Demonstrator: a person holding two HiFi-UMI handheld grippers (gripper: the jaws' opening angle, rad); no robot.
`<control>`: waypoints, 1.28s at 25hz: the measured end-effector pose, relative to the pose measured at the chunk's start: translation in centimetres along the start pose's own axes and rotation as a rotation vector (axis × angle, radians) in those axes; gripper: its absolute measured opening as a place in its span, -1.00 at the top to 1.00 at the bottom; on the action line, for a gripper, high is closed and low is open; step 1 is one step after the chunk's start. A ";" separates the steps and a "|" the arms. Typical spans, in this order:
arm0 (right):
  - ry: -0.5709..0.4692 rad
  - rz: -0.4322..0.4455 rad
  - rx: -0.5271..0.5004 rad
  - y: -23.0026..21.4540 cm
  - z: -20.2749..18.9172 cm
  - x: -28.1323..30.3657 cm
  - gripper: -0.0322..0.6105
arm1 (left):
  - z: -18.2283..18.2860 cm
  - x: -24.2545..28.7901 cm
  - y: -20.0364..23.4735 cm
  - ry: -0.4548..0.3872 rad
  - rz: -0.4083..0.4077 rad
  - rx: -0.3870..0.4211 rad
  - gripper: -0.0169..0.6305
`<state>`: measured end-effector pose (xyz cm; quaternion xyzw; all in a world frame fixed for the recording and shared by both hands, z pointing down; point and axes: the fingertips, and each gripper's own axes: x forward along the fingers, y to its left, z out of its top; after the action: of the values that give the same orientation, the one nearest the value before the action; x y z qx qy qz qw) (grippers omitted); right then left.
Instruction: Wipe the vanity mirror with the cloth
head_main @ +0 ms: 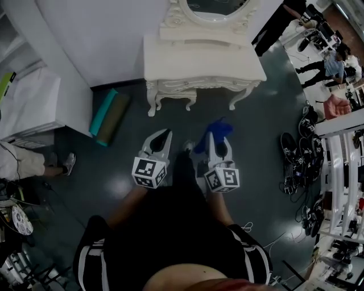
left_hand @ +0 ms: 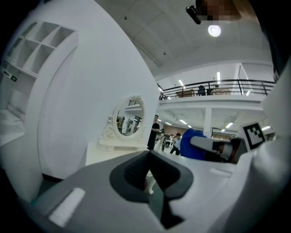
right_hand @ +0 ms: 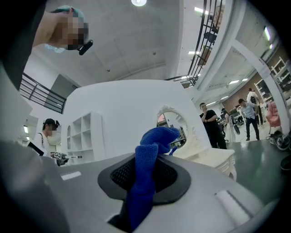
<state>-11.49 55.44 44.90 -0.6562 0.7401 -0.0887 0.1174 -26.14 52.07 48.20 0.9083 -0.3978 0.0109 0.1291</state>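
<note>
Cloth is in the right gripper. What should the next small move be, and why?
Probably carry the right gripper forward and up toward the oval white-framed vanity mirror. Its jaws are shut on the blue microfibre cloth, yet the white carved vanity table stands well ahead of it, so the cloth touches no glass.

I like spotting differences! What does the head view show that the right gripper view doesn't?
Only the head view shows the left gripper, the rolled mats and the cables. Only the right gripper view shows the ceiling lamp and the railing. Both show the blue cloth in the right gripper, the vanity and its mirror.
</note>
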 end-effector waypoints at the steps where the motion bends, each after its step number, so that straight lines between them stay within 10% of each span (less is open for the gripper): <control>1: -0.001 0.000 -0.001 -0.7 -0.1 1.0 0.67 | 0.0 1.0 0.4 0.000 0.003 0.002 0.91; 32: -0.006 0.043 0.022 -26.4 6.9 31.1 0.67 | 9.6 39.0 4.0 -0.046 0.069 0.026 0.91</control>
<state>12.17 21.49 44.08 -0.6389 0.7528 -0.0920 0.1287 -3.16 19.05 44.59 0.8957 -0.4314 -0.0004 0.1075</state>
